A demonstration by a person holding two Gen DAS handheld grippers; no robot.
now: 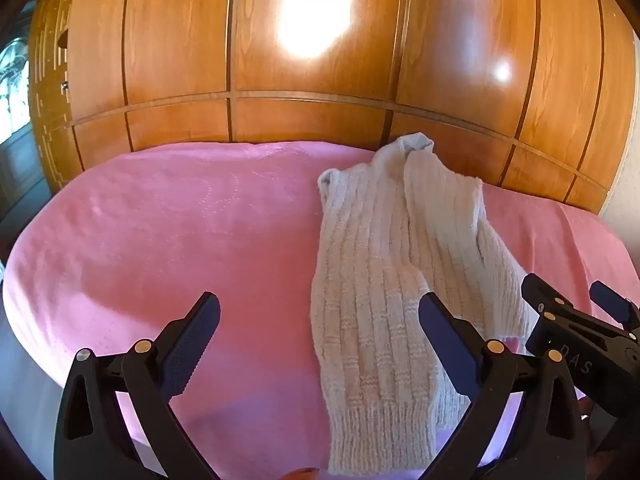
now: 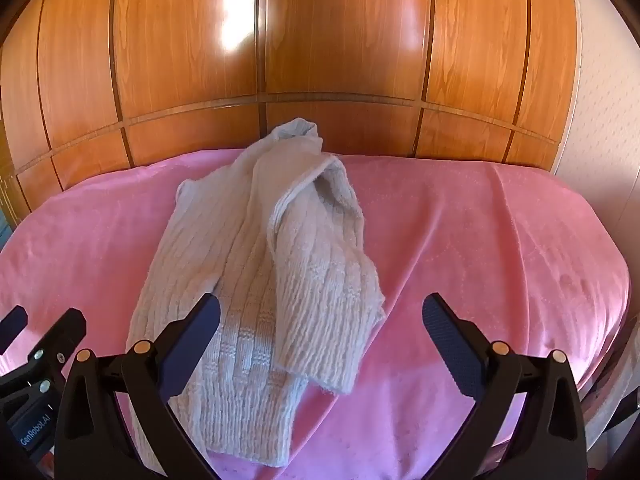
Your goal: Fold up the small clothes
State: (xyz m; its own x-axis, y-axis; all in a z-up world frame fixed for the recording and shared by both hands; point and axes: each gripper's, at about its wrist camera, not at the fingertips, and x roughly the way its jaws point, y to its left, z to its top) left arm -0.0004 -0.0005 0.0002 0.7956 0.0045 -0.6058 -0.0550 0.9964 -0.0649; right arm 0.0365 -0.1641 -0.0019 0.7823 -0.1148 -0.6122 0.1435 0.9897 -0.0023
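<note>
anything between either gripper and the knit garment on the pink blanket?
Nothing visible. The knit garment lies alone on the pink blanket, partly folded. The left gripper and right gripper both stand open just short of its near end, with only bare blanket between.

A pale knit sweater [image 1: 384, 264] lies on the pink blanket [image 1: 168, 232], its collar nearest the wooden wardrobe [image 1: 320, 40]. The left gripper [image 1: 320, 316] hovers wide open at the sweater's hem; the right gripper [image 1: 576, 300], beside the sweater, holds nothing.
</note>
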